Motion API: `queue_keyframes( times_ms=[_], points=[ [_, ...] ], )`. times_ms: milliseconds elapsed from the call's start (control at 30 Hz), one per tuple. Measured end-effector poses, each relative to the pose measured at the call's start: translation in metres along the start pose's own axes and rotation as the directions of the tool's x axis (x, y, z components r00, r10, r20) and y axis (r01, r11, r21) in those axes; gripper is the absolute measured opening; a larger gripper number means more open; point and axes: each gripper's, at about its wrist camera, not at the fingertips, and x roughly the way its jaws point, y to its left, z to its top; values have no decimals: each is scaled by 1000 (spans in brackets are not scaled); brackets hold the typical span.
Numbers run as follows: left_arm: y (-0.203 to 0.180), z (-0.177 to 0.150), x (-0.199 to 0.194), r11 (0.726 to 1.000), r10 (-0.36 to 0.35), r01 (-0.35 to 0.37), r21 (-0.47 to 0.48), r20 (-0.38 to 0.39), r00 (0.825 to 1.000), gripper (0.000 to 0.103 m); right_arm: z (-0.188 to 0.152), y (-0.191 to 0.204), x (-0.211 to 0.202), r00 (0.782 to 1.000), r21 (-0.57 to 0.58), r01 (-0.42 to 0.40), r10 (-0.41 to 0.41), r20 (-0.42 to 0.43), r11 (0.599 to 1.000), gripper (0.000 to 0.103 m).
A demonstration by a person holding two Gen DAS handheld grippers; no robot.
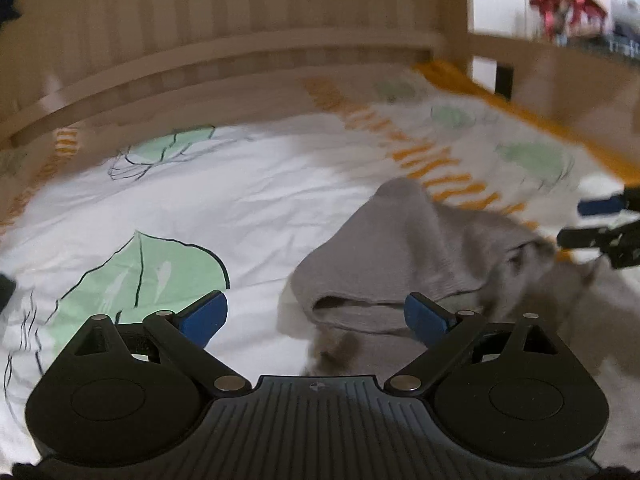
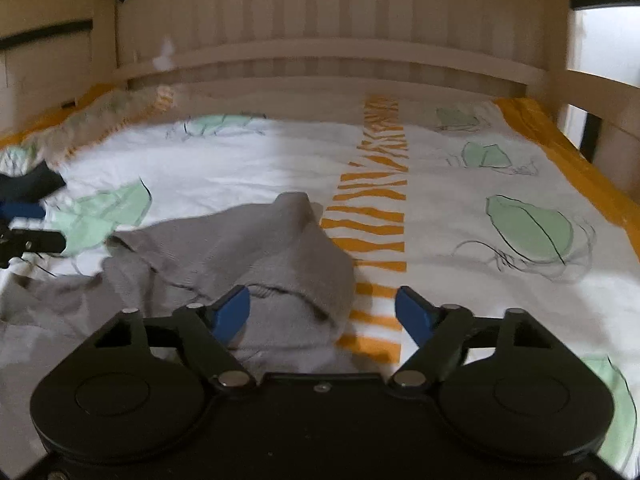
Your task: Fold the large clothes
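Note:
A grey knit garment lies crumpled on a bed, with a cuffed opening facing the left wrist camera. My left gripper is open and empty, its blue pads just short of that opening. In the right wrist view the same garment lies left of centre. My right gripper is open and empty above the garment's near edge. Each gripper shows at the edge of the other's view: the right gripper in the left wrist view, the left gripper in the right wrist view.
The bed sheet is white with green leaf prints and an orange striped band. A wooden slatted headboard and side rails enclose the bed. An orange mattress edge runs along the right side.

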Motion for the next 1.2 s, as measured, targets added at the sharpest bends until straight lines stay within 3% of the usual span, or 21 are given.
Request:
queue_keyframes(
  times_ms=[200, 300, 433, 500, 567, 600, 633, 667, 733, 800, 867, 933, 1067, 1133, 1200],
  points=[
    [-8, -6, 45, 988, 19, -5, 156, -91, 996, 96, 0, 2, 40, 997, -99, 6, -14, -76, 995, 70],
    [-5, -4, 55, 987, 24, -10, 161, -88, 996, 96, 2, 1, 51, 996, -130, 10, -22, -90, 991, 70],
    [0, 8, 69, 995, 42, -34, 99, -70, 997, 95, 8, -1, 61, 996, -137, 13, -25, -90, 990, 68],
    [1, 15, 75, 996, 41, -36, 76, -61, 997, 94, 13, -2, 67, 995, -127, -6, -7, -97, 992, 62],
    [6, 22, 78, 999, 6, -3, 43, -58, 998, 73, 19, -1, 72, 994, -121, -25, 12, -106, 992, 50],
    [11, 26, 77, 1000, -4, 4, 4, -50, 999, 54, 23, 0, 75, 994, -122, -38, 25, -110, 992, 42],
    [16, 30, 76, 999, 10, -12, -43, -38, 999, 49, 27, 1, 77, 993, -122, -49, 35, -113, 991, 23],
    [25, 33, 70, 993, 41, -42, -110, -8, 999, 49, 33, 2, 78, 993, -121, -50, 37, -109, 991, 15],
    [41, 36, 57, 971, 81, -65, -230, 61, 995, 49, 47, 3, 72, 998, -115, -35, 29, -51, 993, 15],
    [51, 33, 43, 958, 99, -60, -279, 129, 987, 49, 62, 1, 58, 998, -91, -21, 26, 49, 996, 15],
    [47, 24, 34, 971, 108, -69, -229, 165, 980, 50, 67, -1, 43, 988, -66, -38, 47, 145, 997, 15],
    [40, 12, 36, 985, 110, -89, -148, 140, 984, 50, 62, 1, 41, 984, -94, -52, 67, 165, 994, 15],
    [29, -16, 55, 992, 125, -125, 18, 3, 992, 50, 26, 6, 69, 997, -180, -79, 77, -21, 981, 15],
    [28, -24, 62, 991, 119, -116, 63, -49, 992, 51, 4, 7, 77, 993, -220, -81, 61, -100, 972, 16],
    [31, -26, 61, 992, 104, -100, 72, -61, 993, 52, -11, 7, 78, 991, -238, -85, 56, -125, 968, 20]
  ],
)
